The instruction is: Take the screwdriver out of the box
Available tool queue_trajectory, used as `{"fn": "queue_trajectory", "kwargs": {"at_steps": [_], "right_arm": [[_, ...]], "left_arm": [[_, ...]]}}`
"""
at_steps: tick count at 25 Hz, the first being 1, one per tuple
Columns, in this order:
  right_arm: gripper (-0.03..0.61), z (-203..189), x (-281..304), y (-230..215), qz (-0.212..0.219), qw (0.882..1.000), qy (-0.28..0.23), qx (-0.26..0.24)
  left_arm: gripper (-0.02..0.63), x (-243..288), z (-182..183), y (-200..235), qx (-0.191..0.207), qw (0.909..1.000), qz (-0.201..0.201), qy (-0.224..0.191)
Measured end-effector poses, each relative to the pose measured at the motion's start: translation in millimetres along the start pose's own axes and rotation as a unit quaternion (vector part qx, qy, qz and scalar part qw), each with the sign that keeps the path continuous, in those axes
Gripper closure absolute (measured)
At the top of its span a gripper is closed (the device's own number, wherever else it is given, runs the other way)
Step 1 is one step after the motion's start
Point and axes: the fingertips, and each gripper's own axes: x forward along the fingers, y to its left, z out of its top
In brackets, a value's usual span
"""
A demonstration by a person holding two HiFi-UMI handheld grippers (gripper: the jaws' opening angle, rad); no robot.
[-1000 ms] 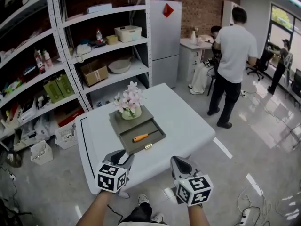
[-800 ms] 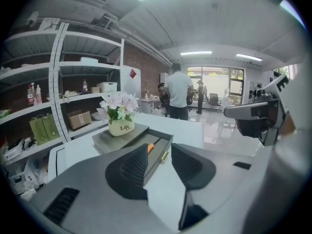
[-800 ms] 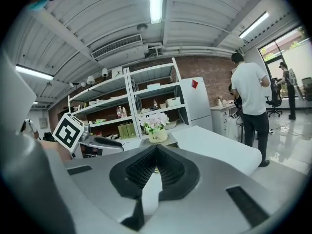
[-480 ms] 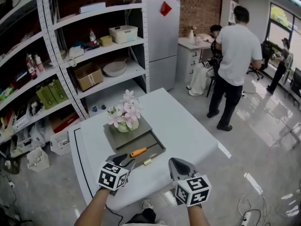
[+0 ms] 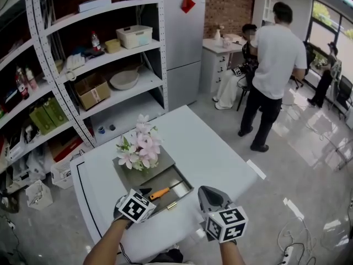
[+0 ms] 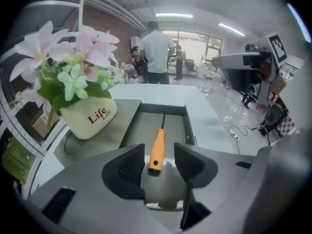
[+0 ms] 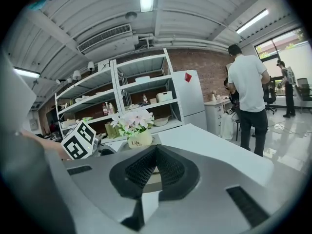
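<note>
An orange-handled screwdriver (image 5: 161, 192) lies in the open drawer (image 5: 175, 180) of a grey box on the white table. My left gripper (image 5: 145, 194) points down over the drawer's near end. In the left gripper view the screwdriver (image 6: 157, 150) has its handle end between the jaws of the left gripper (image 6: 159, 153). Those jaws are opening and the pads stand clear of the handle on both sides. My right gripper (image 5: 207, 191) hovers to the right of the drawer, above the table's front edge. In its own view the right gripper (image 7: 155, 153) is shut with nothing in it.
A pot of pink flowers (image 5: 138, 149) stands on the box top just behind the drawer. The white table (image 5: 212, 148) stretches right and back. Metal shelves (image 5: 83, 65) and a fridge (image 5: 185, 48) stand behind. People (image 5: 273, 54) are at the far right.
Both grippers have moved forward toward the box. The left one has sunk and tilted down to the drawer, with its jaws now around the screwdriver handle end.
</note>
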Motion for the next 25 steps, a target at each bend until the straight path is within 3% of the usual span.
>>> {"fn": "queue_trajectory", "kwargs": {"at_steps": [10,25], "right_arm": [[0.572,4.3,27.9,-12.1,-0.025,1.000,0.018,0.000],[0.572,3.8,44.1,-4.3,-0.029,0.999,0.026,-0.004]], "left_arm": [[0.411,35.8,-16.9,-4.8,0.098,0.9916,-0.037,0.076],[0.497,42.9,-19.1,-8.6,0.116,0.9856,-0.044,0.115]]}}
